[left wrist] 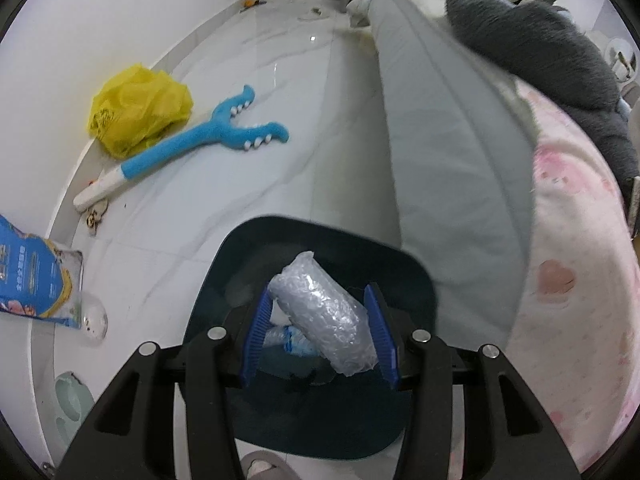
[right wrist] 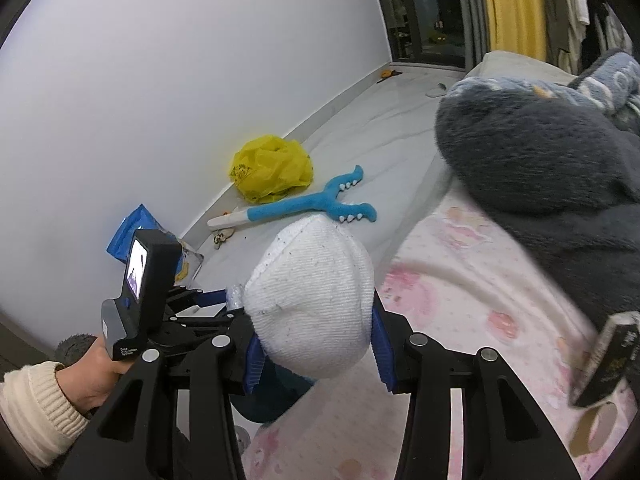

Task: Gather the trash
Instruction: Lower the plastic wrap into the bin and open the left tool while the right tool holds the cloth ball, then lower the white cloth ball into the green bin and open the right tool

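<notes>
My left hand-held gripper (left wrist: 318, 330) is clenched on a roll of bubble wrap (left wrist: 320, 312), which lies slanted between the blue pads (left wrist: 256, 332); the roll hangs right over the open dark bin (left wrist: 412, 276) on the floor, and a crushed plastic bottle (left wrist: 290, 340) shows just under it. My right hand-held gripper (right wrist: 314, 340) is clenched on a balled white sock (right wrist: 312, 300), held above the near edge of the pink patterned blanket (right wrist: 460, 300) on the bed. In the right wrist view my left hand (right wrist: 92, 380), in a cream knit sleeve (right wrist: 28, 408), grips the other tool's black handle at the left.

On the pale tiled floor (left wrist: 240, 184) to the far left, a crumpled yellow plastic bag (left wrist: 138, 110) sits against the white wall. Just beside it lies a blue plush toy (left wrist: 208, 140) with a forked, toothed end and a white handle. Nearer and further left, a blue printed packet (left wrist: 36, 276) leans by the wall. The bed's grey mattress side (left wrist: 452, 160) runs along the right, and a dark grey fluffy blanket (right wrist: 532, 152) is heaped on top, far right. A black box (right wrist: 612, 360) rests on the pink blanket at the near right.
</notes>
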